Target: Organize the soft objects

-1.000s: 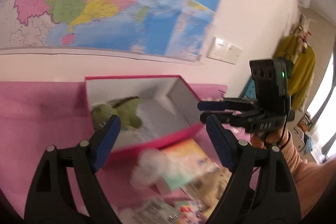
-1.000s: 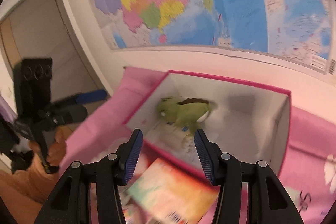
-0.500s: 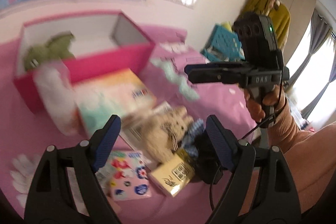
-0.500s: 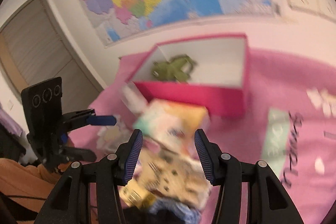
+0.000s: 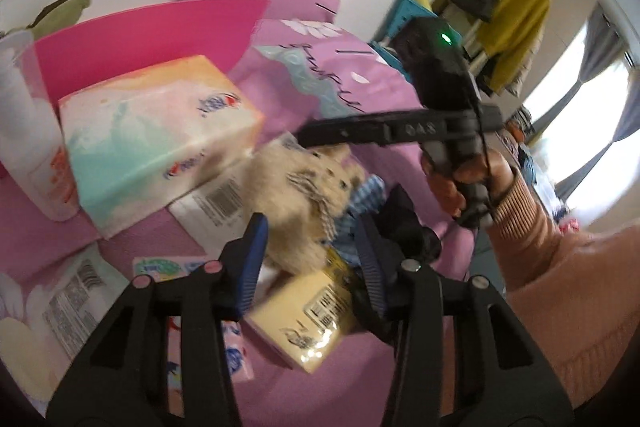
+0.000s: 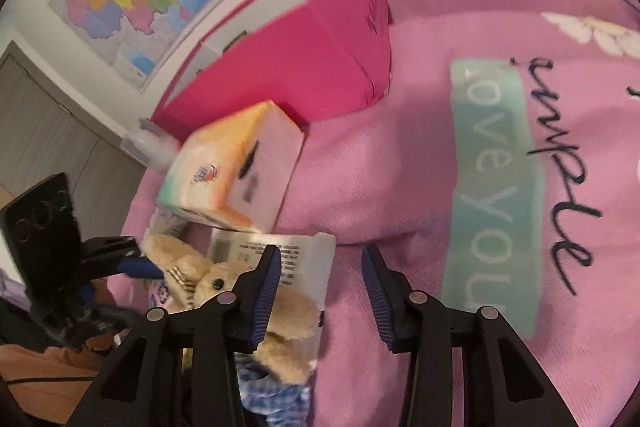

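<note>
On pink bedspread before pink box: plush bear among tissue packs. Left gripper jaws closing about bear, contact unclear; right gripper jaws closing, empty. Pick-up step; next, likely firm clamp, lift toward box.

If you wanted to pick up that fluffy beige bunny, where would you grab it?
Pinch the beige bunny across its plump body, coming down from above: it lies on the flat packets, top exposed, while the tissue box crowds one side.
</note>
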